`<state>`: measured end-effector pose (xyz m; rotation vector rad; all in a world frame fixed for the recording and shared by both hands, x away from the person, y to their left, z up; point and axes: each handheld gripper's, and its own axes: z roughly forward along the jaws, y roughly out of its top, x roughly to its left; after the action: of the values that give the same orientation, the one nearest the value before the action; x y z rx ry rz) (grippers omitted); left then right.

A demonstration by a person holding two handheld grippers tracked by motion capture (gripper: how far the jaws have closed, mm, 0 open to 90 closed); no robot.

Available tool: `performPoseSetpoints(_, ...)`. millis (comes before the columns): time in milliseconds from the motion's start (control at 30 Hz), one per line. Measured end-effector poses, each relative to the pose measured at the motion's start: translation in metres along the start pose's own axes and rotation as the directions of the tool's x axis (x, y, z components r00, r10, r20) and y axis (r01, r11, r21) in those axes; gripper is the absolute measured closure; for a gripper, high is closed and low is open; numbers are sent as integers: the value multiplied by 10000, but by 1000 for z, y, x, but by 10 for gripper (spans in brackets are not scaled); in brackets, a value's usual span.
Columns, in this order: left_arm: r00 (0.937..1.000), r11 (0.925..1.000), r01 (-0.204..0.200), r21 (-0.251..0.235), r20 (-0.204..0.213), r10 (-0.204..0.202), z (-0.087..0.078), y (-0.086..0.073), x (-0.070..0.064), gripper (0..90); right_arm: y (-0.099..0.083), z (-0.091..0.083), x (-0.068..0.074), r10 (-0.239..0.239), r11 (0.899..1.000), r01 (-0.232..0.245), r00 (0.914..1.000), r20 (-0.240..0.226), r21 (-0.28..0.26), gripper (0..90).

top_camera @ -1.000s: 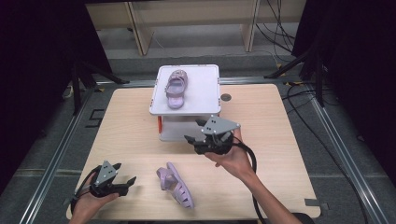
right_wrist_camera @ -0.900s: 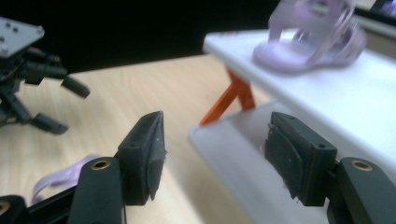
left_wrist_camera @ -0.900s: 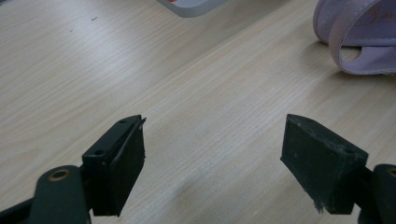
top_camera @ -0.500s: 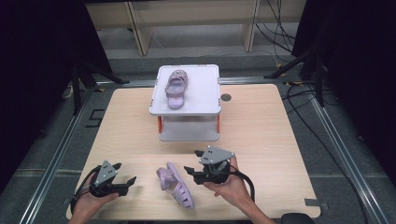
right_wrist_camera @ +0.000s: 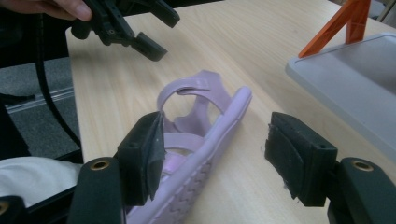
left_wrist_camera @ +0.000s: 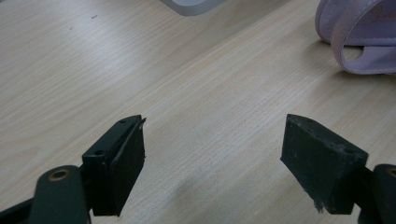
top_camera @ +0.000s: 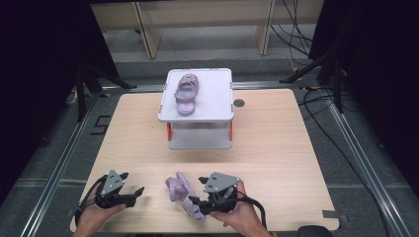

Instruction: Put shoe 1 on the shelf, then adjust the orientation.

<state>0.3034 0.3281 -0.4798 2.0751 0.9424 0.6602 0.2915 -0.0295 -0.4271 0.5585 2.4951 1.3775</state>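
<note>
The right tool [right_wrist_camera: 212, 154] gapes wide around the lilac sandal [right_wrist_camera: 196, 140], one pad touching its strap. The left tool [left_wrist_camera: 212, 163] stands wide beside the sandal, holding nothing.

The place looked like a lab recording bay: a bare wooden table [top_camera: 276, 148] stood on a metal frame [top_camera: 54, 173], hemmed by black curtains [top_camera: 44, 54], with cables [top_camera: 291, 19] trailing over the grey floor and a plain shelf unit [top_camera: 202, 15] behind.
</note>
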Motion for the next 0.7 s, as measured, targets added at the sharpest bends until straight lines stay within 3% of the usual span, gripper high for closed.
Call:
performPoseSetpoints(400, 9999, 10000, 60, 7, -82, -60, 0, 0, 0, 211, -5, 3, 13, 132, 9989, -116, 9993, -356, 443, 368)
performPoseSetpoints(500, 9998, 9998, -189, 46, -92, 189, -1, 0, 1, 211, -6, 6, 17, 49, 9986, -27, 9991, -431, 520, 367)
performPoseSetpoints(567, 9999, 9999, 137, -101, -27, -137, -1, 0, -1, 211, -8, 8, 19, 65, 9983, -37, 9988, -482, 586, 365)
performPoseSetpoints(700, 9999, 9999, -148, 47, -81, 148, -1, 0, 1, 211, -10, 12, 23, 50, 9972, -4, 9981, -607, 753, 360)
